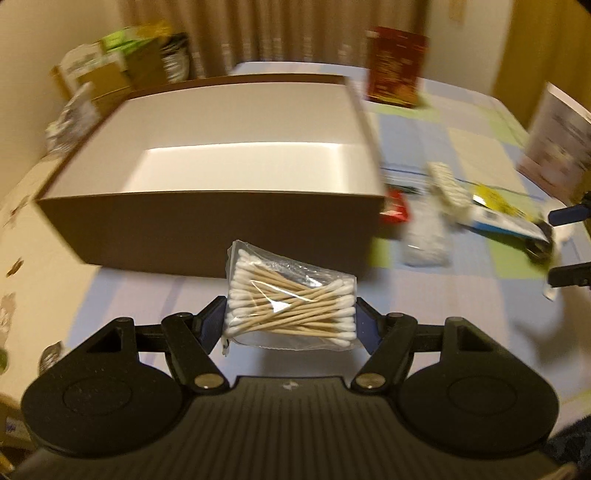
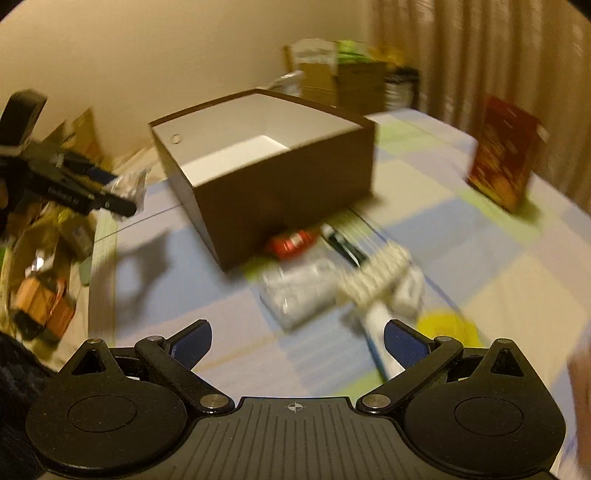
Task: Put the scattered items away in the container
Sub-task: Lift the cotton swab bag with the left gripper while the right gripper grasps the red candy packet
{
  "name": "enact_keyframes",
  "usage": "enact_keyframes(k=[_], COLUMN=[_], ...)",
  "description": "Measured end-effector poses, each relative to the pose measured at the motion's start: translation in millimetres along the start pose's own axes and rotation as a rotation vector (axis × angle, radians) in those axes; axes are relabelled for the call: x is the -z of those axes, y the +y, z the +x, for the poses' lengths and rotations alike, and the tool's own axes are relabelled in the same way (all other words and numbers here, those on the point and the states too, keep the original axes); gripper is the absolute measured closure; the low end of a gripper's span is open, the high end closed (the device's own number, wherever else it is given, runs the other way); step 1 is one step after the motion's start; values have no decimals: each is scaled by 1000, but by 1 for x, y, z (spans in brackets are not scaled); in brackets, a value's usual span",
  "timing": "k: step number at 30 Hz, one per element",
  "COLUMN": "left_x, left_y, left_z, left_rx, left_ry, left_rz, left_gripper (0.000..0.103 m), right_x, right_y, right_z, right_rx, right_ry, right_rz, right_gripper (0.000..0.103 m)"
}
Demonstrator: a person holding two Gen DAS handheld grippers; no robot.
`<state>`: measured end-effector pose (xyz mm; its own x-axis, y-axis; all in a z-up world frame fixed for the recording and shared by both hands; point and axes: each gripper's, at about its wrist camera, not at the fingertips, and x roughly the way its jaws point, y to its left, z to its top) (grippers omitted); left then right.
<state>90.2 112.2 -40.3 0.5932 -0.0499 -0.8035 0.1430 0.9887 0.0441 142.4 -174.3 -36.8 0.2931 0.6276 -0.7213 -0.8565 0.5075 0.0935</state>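
Left wrist view: we are pinching the cotton swab bag (image 1: 291, 299) in the left gripper (image 1: 291, 321) before the brown box (image 1: 207, 229); right gripper (image 2: 297, 341) spread, empty.

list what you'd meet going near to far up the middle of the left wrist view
left gripper → bag of cotton swabs clamped between its pads → patchwork tablecloth → brown box, white inside and empty → curtain behind the table
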Motion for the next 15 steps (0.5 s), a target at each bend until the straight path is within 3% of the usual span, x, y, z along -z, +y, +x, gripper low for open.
enact_keyframes(k=[4, 5, 7, 15], left_x=[-5, -7, -11, -23], left_y=[30, 37, 48, 91], left_z=[0, 0, 1, 6], left_rx=[-35, -37, -40, -46], left_ry=[0, 1, 3, 2], left_rz=[-20, -23, -28, -65], left_gripper=[36, 36, 36, 36], right_x=[-24, -29, -39, -65], right_y=[-3, -3, -6, -15], right_z=[27, 35, 53, 110], right_rx=[-55, -71, -96, -133], right_ry=[-3, 2, 34, 89], right_rz=[-93, -115, -143, -228], right_gripper=[0, 15, 25, 25])
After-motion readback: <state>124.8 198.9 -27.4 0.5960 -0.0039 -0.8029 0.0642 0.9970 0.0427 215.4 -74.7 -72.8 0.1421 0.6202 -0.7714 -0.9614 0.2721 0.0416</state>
